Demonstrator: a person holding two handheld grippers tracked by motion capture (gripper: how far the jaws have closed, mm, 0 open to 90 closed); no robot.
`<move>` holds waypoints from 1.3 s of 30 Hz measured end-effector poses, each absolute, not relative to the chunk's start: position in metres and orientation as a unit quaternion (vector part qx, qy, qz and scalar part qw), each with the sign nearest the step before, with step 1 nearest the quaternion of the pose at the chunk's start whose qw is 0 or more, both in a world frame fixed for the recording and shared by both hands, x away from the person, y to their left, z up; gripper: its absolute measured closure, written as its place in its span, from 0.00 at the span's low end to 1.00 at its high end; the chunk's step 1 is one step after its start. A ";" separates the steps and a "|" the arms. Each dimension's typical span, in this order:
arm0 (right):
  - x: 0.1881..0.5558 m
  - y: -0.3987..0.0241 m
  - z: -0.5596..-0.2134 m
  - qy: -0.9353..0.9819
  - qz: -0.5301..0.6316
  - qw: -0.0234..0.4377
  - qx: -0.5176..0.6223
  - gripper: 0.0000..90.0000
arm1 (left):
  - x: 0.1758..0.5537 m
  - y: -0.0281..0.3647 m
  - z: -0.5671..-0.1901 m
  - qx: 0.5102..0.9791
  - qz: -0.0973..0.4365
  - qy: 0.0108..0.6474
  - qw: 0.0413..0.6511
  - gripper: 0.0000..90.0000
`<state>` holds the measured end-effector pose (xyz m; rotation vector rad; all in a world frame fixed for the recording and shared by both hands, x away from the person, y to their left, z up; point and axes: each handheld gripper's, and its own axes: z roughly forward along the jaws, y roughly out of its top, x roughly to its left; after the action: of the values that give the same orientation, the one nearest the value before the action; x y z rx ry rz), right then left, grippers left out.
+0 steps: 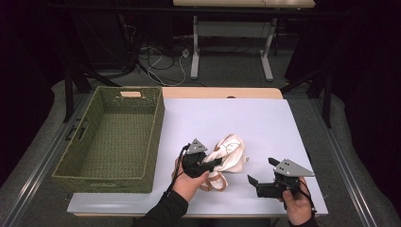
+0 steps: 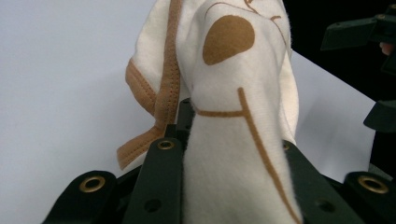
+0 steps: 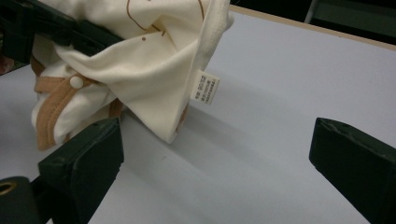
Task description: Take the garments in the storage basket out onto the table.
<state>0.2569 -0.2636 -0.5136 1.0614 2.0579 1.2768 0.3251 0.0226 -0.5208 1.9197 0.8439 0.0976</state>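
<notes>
While the left gripper (image 1: 213,163) fingers pinched the cream garment (image 1: 231,156) mid-surface, the right gripper (image 1: 259,171), fingers spread and empty, sat just right of it; green basket (image 1: 113,137) lay far left.

One cream garment (image 1: 230,158) with tan trim is lying crumpled near the middle of the white table (image 1: 265,123). One green woven basket (image 1: 112,137) is sitting at the left. Two grippers are showing near: the left gripper (image 1: 215,163) and the right gripper (image 1: 260,171).
</notes>
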 end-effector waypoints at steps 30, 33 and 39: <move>0.258 -0.262 -0.516 0.757 0.460 0.247 0.394 0.03 | 0.322 0.017 -0.556 0.814 0.041 0.338 0.471 0.68; 0.258 -0.262 -0.516 0.757 0.458 0.245 0.396 0.03 | 0.321 0.014 -0.556 0.810 0.048 0.340 0.475 0.55; 0.258 -0.262 -0.517 0.757 0.459 0.243 0.396 0.03 | 0.320 0.016 -0.552 0.811 0.065 0.328 0.480 0.40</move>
<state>0.2583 -0.2620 -0.5167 1.0823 2.0689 1.2545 0.3201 0.0158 -0.5517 1.9795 0.8011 0.1575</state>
